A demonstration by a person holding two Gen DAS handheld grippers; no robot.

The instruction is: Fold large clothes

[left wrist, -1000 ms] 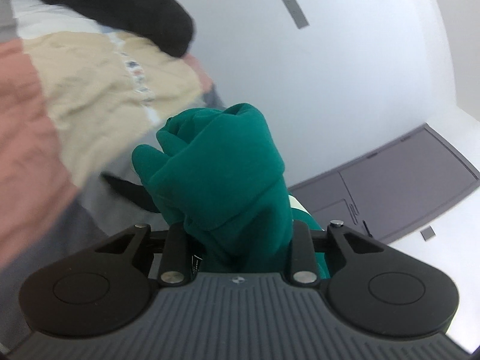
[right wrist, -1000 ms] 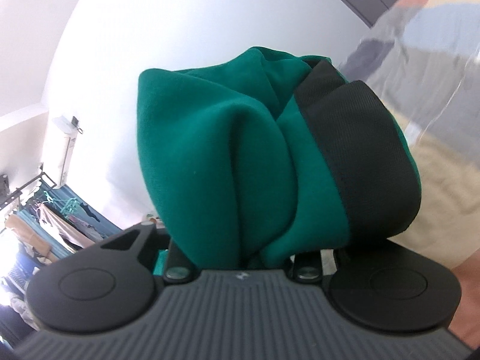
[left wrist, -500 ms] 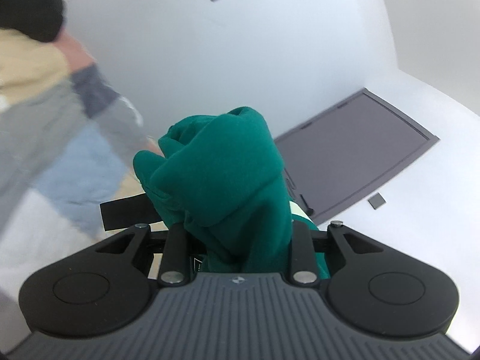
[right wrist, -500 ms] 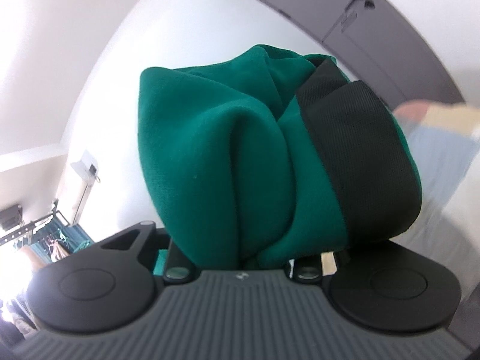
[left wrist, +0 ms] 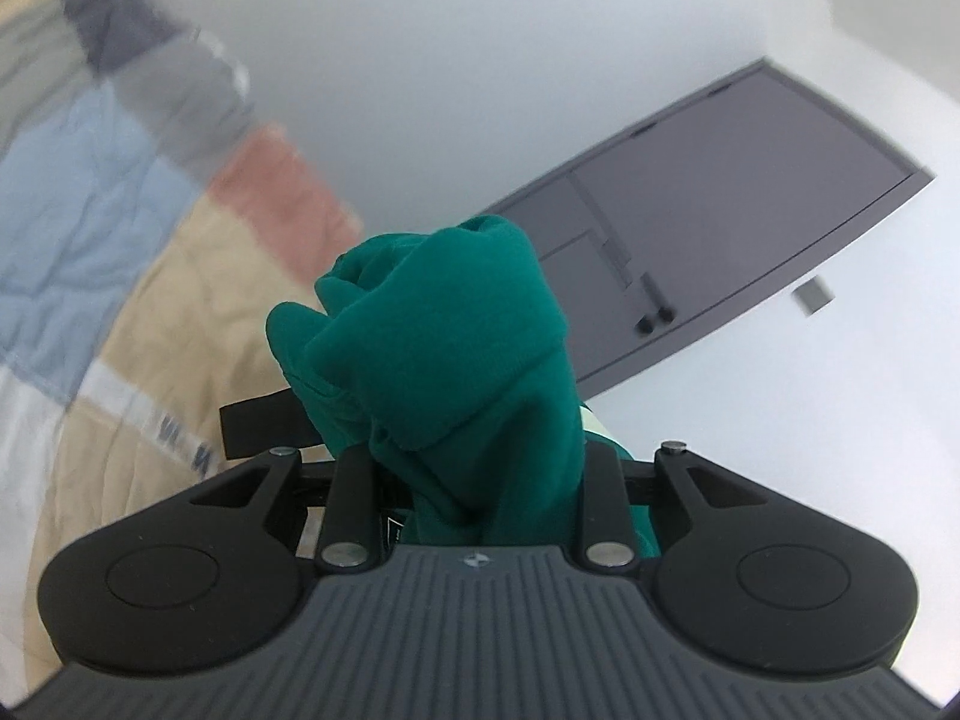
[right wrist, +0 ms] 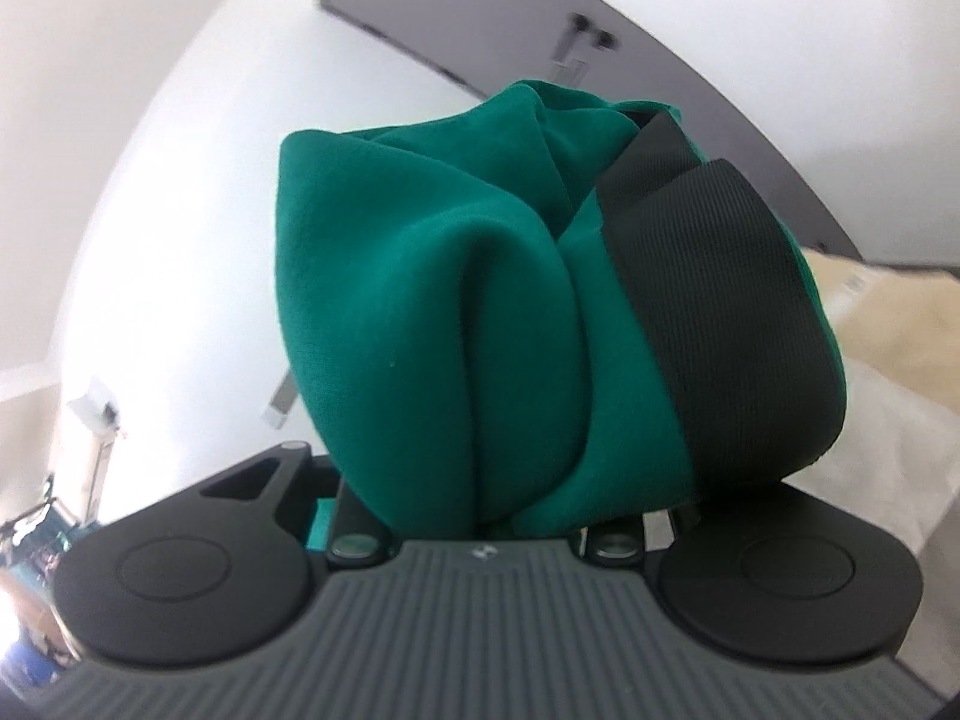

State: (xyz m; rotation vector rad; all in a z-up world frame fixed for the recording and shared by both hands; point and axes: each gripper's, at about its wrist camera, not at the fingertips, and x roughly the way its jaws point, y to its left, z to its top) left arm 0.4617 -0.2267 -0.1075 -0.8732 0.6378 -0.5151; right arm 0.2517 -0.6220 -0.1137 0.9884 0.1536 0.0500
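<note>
White walls [left wrist: 480,60], a grey door [left wrist: 750,210], a patchwork quilt [left wrist: 90,210] at left.

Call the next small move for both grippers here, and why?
Probably lower both toward the patchwork bedspread and lay the green garment flat. Left gripper and right gripper each clamp a bunched wad of it, the right one showing its black ribbed band. Nothing is spread yet, so no fold line exists.

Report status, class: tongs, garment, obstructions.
Left tongs and right tongs both clamped on green garment. Garment bunched, unfolded. Patchwork quilt beyond; nothing blocking.
</note>
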